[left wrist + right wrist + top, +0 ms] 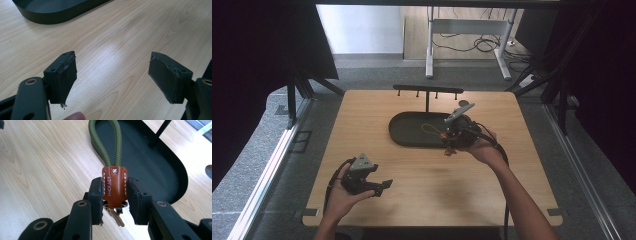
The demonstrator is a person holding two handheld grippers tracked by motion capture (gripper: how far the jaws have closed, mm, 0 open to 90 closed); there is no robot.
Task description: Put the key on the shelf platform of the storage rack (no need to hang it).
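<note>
My right gripper (pixel 115 195) is shut on a keychain: its pads squeeze a brown leather tab (pixel 114 183) with white stitching. From the tab an olive green cord loop (pixel 106 143) reaches forward over the black oval tray (pixel 152 162), and keys (pixel 115 216) hang below the tab. In the high view the right gripper (pixel 454 139) hovers at the tray's (pixel 404 131) right end, with the cord loop (pixel 430 129) above the tray. My left gripper (pixel 382 187) rests open near the table's front left, and its jaws (pixel 112 82) stand wide over bare wood.
A black rack (pixel 428 90) with several small pegs stands on a post behind the tray. The light wooden table (pixel 427 195) has free room in front and at the left. Dark curtains flank both sides; a white desk frame (pixel 467 30) stands on the floor beyond.
</note>
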